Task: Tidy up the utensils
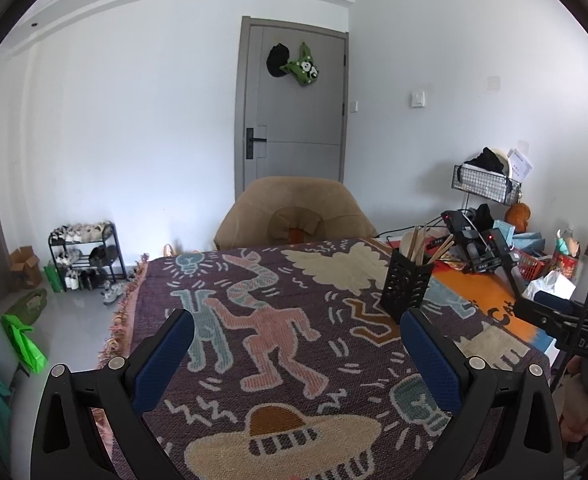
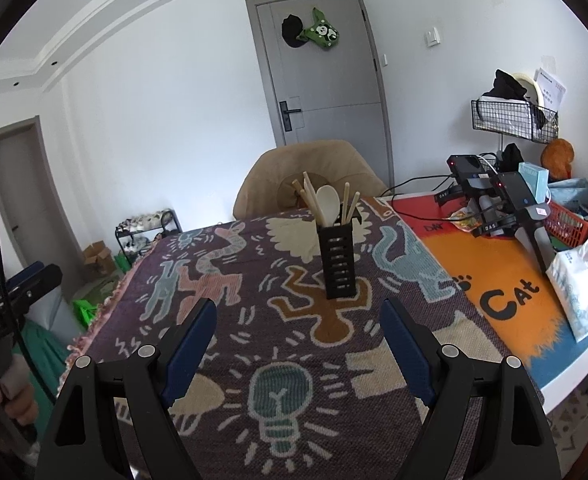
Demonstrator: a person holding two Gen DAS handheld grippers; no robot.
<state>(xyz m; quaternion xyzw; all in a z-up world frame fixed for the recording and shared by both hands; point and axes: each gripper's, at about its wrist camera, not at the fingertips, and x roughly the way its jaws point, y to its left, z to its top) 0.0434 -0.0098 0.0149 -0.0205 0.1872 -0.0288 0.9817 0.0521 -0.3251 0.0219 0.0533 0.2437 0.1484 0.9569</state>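
Both tongs (image 1: pixel 297 322) (image 2: pixel 298 312) spread, empty; utensil holder (image 2: pixel 338 262) stands just beyond them.

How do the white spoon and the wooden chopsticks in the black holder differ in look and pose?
The white spoon ends in a broad rounded bowl; the wooden chopsticks are thin, straight sticks. The spoon is pale white, the chopsticks light tan. There is one spoon, standing nearly upright, while the several chopsticks lean apart in different directions. Both stand in the black utensil holder on the patterned cloth, their upper ends sticking out above its rim.
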